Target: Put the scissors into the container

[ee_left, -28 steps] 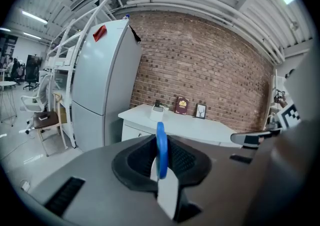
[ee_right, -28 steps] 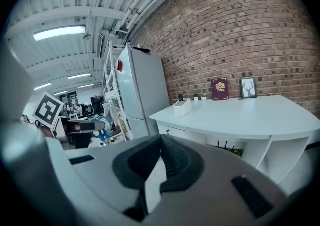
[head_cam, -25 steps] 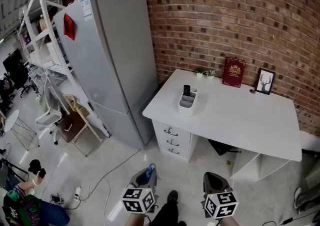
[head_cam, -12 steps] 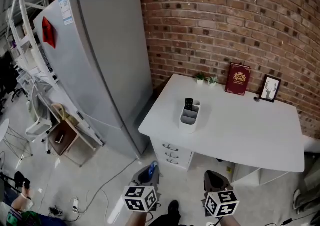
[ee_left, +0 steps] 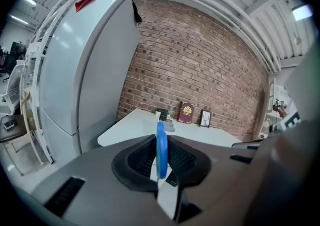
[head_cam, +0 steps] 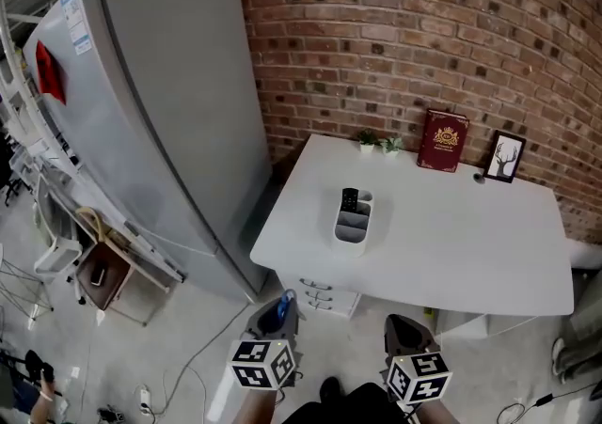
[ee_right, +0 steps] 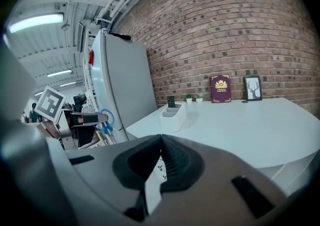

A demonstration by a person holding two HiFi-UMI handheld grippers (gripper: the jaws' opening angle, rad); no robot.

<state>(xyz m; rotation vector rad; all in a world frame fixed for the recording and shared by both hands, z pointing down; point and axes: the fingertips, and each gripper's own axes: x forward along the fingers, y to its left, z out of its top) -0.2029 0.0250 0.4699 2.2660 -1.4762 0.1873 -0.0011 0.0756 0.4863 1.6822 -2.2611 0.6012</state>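
Desk point(head_cam: 451, 243) edge now nearer; left gripper point(ee_left: 161, 162) clamps scissors point(ee_left: 161, 147), right gripper point(ee_right: 160, 155) pinched together, empty; container point(head_cam: 353, 220) at 12 o'clock amid open desktop.

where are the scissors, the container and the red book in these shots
scissors point(ee_left: 161, 151), left gripper view, on the edge of the blue handle loop
container point(head_cam: 348, 236), head view, on its white near end wall
red book point(head_cam: 442, 142), head view, on the middle of its front cover
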